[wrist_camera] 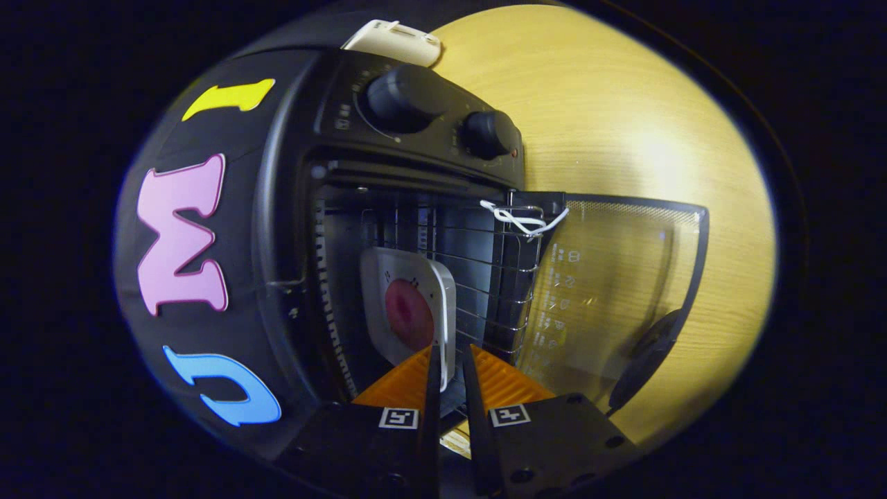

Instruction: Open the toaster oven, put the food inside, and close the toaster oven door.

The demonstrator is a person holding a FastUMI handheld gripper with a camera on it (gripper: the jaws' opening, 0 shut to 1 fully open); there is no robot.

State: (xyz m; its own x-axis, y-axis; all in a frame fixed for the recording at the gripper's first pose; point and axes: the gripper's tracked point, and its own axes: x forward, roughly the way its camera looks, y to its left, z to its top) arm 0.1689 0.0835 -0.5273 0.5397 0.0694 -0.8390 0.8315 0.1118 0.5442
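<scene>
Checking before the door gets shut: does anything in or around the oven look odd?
A white cord is looped around the wire rack at the toaster oven mouth. The plate sits inside, its edge between the gripper fingers.

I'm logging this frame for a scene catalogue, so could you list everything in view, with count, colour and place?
toaster oven: one, black, door open, just ahead of the fingers
knobs: two, black, on the oven's control panel
wire rack: one, metal, inside the oven
plate: one, white, square, on the rack, its edge between the fingertips
food: one, reddish round piece, on the plate
oven door: one, glass with black frame, swung open beside the cavity
white cord: one, looped at the rack's corner
white object: one, beyond the oven; cannot tell what
table: one, light wood
gripper: one, fingers closed on the plate's edge
</scene>
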